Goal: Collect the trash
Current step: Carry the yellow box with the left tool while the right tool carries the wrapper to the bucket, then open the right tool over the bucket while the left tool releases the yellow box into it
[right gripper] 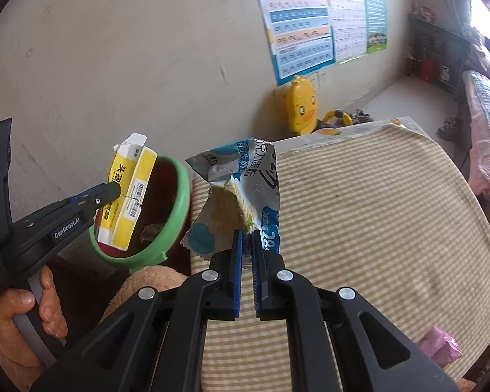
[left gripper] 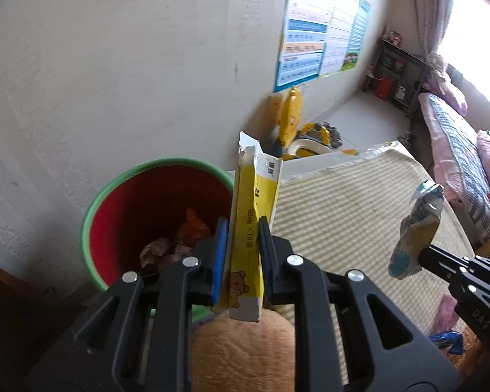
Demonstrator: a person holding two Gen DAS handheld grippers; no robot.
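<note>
My left gripper (left gripper: 243,254) is shut on a yellow and white carton (left gripper: 253,222) with a torn top, held upright beside the rim of a red bin with a green rim (left gripper: 121,179). The right wrist view shows the carton (right gripper: 127,196) over the bin's (right gripper: 179,202) mouth. My right gripper (right gripper: 246,261) is shut on a crumpled blue and white snack wrapper (right gripper: 241,192), held above the striped cloth. The wrapper also shows at the right of the left wrist view (left gripper: 415,232). The bin holds crumpled paper and an orange scrap (left gripper: 192,225).
A green-and-cream striped cloth (right gripper: 375,212) covers the surface at right. A tan plush thing (left gripper: 241,349) lies below the left gripper. A pink wrapper (right gripper: 441,346) and a blue wrapper (left gripper: 447,339) lie at the cloth's near edge. A yellow duck toy (right gripper: 300,104) stands by the wall.
</note>
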